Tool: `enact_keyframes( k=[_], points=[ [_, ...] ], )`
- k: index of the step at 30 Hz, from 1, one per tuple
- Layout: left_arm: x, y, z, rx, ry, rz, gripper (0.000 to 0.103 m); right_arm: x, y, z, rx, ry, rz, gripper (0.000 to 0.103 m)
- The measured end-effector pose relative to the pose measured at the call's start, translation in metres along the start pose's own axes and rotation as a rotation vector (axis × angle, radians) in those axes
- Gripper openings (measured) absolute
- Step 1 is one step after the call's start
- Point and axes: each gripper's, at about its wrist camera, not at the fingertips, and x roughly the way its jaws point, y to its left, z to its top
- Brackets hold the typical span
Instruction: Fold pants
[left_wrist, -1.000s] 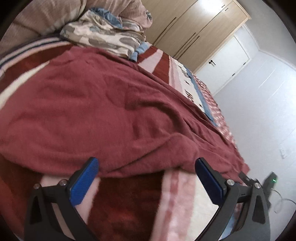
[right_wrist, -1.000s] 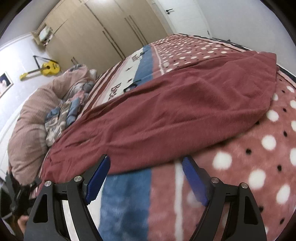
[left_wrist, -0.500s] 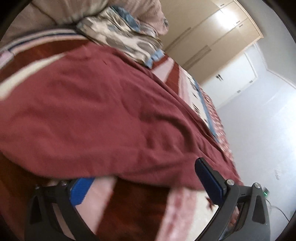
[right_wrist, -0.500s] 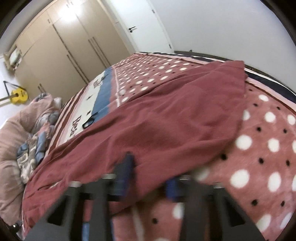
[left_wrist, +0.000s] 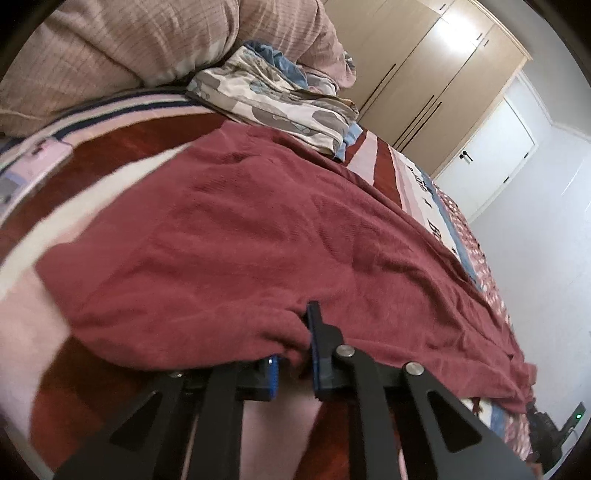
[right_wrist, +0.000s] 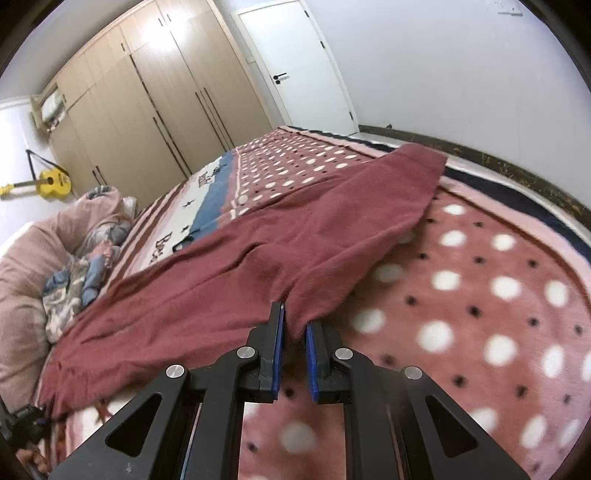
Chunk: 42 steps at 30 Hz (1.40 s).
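Tall beige wooden wardrobes (right_wrist: 147, 110) and a white door (right_wrist: 303, 62) stand behind a bed covered by a pink polka-dot and striped fleece blanket (right_wrist: 480, 295). Long maroon knit pants (left_wrist: 258, 229) lie spread flat across that blanket, reaching toward a heap of patterned bedding (left_wrist: 280, 96) by the pillows. At the pants' near edge, the left gripper (left_wrist: 293, 354) has just closed its 2 blue-padded fingers onto a fold of the fabric. Further along the same edge, the right gripper (right_wrist: 293, 332) pinches the cloth, fingers nearly together.
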Motion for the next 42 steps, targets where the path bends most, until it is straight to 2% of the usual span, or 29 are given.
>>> enact_keyframes(
  k=[4, 7, 8, 9, 10, 11, 12, 13, 15, 18, 20, 21, 22, 23, 24, 27, 32, 35, 38, 40, 42],
  points=[
    [-0.010, 0.005, 0.001, 0.015, -0.020, 0.039, 0.008, -0.009, -0.010, -0.001, 0.012, 0.006, -0.021, 0.006],
    [-0.006, 0.008, 0.000, -0.008, 0.029, 0.002, 0.009, -0.012, -0.012, -0.001, 0.017, 0.027, 0.017, 0.011],
    [-0.004, 0.008, -0.001, -0.015, 0.046, -0.005, 0.015, -0.010, -0.011, -0.001, 0.023, 0.045, 0.043, 0.029],
    [-0.002, 0.007, -0.001, -0.015, 0.051, -0.013, 0.029, -0.009, -0.011, -0.001, 0.034, 0.047, 0.058, 0.042],
    [-0.002, 0.005, -0.003, -0.017, 0.052, -0.036, 0.039, -0.008, -0.012, 0.001, 0.056, 0.040, 0.068, 0.067],
    [-0.002, 0.003, -0.003, -0.019, 0.050, -0.060, 0.055, -0.006, -0.012, 0.002, 0.074, 0.036, 0.068, 0.074],
    [-0.001, 0.000, -0.003, -0.014, 0.053, -0.082, 0.065, -0.003, -0.013, 0.004, 0.090, 0.033, 0.067, 0.073],
    [0.000, -0.004, -0.004, -0.004, 0.057, -0.085, 0.066, 0.001, -0.015, 0.006, 0.109, 0.035, 0.060, 0.074],
    [0.005, -0.011, -0.003, 0.018, 0.061, -0.064, 0.066, 0.015, -0.017, 0.009, 0.141, 0.064, 0.044, 0.075],
    [0.011, -0.014, 0.001, 0.006, 0.054, -0.058, 0.066, 0.032, -0.022, 0.012, 0.179, 0.054, 0.052, 0.074],
    [0.015, -0.012, 0.004, -0.013, 0.042, -0.059, 0.066, 0.037, -0.025, 0.018, 0.198, 0.032, 0.040, 0.067],
    [0.016, -0.011, 0.005, -0.011, 0.037, -0.054, 0.063, 0.039, -0.026, 0.021, 0.204, 0.023, 0.031, 0.061],
    [0.018, -0.012, 0.006, -0.005, 0.029, -0.042, 0.058, 0.042, -0.027, 0.024, 0.204, 0.018, 0.016, 0.041],
    [0.019, -0.013, 0.006, 0.008, 0.022, -0.019, 0.041, 0.045, -0.026, 0.028, 0.190, 0.022, -0.005, 0.008],
    [0.021, -0.013, 0.006, 0.015, 0.019, -0.003, 0.023, 0.048, -0.025, 0.030, 0.176, 0.028, -0.015, 0.001],
    [0.021, -0.008, 0.006, -0.010, 0.011, -0.009, 0.008, 0.040, -0.020, 0.031, 0.145, -0.028, -0.017, 0.003],
    [0.003, -0.004, 0.004, -0.008, -0.027, -0.007, 0.005, -0.005, -0.011, 0.031, 0.045, -0.169, -0.077, 0.002],
    [-0.007, -0.002, 0.002, 0.003, -0.032, -0.001, 0.005, -0.025, -0.019, 0.028, 0.054, -0.164, -0.091, 0.002],
    [-0.005, -0.001, 0.000, 0.007, 0.022, -0.007, 0.006, -0.032, -0.032, 0.018, 0.072, -0.105, -0.094, 0.003],
    [-0.001, -0.002, -0.002, 0.002, 0.052, -0.009, 0.012, -0.026, -0.039, 0.015, 0.100, -0.060, -0.086, 0.007],
    [0.002, -0.004, -0.004, 0.000, 0.067, -0.027, 0.040, -0.016, -0.049, 0.013, 0.174, -0.005, -0.047, 0.038]
  ],
)
